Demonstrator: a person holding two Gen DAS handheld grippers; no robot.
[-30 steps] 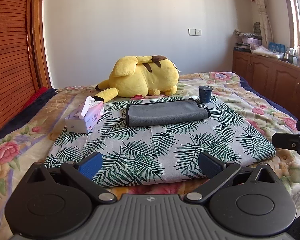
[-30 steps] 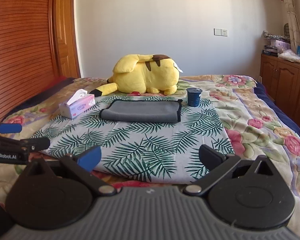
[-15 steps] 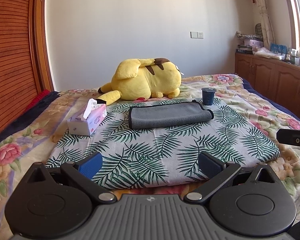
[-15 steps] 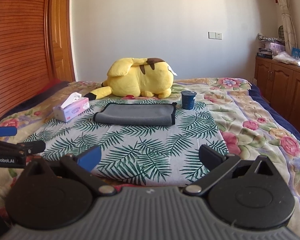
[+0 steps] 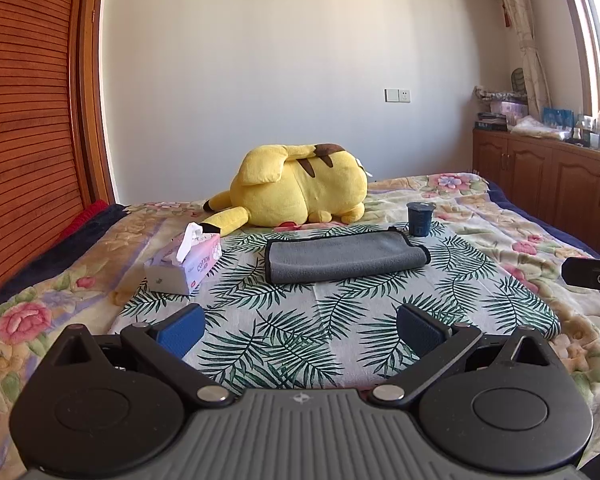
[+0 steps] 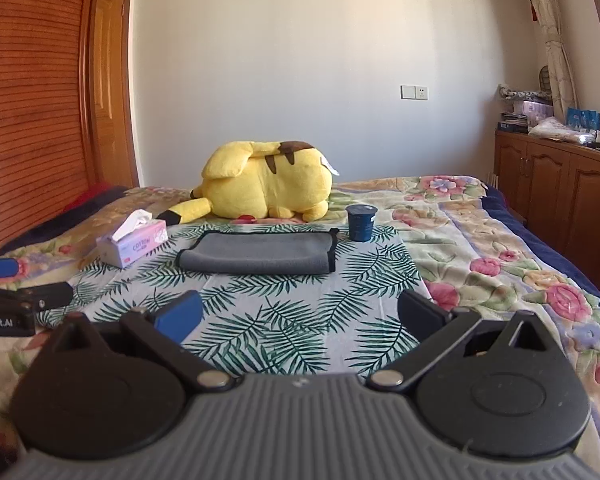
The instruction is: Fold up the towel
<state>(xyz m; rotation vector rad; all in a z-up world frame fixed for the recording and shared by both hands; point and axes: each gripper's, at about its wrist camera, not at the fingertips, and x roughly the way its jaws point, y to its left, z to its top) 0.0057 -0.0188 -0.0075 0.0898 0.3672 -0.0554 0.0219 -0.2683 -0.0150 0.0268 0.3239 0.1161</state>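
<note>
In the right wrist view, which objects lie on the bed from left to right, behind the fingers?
Tissue box → grey towel → dark blue cup. The yellow plush toy lies behind, overlapping the towel's span, so I leave it out.

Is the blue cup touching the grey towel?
Apart. The right wrist view shows a strip of leaf-print cloth between the cup and the towel.

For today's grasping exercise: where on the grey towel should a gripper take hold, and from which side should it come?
Probably the black-trimmed short ends. The towel lies flat and already folded on the leaf-print cloth, its rounded fold facing the cameras. The left gripper could pinch the left end, the right gripper the right end, each coming low from the near side, jaws open.
</note>
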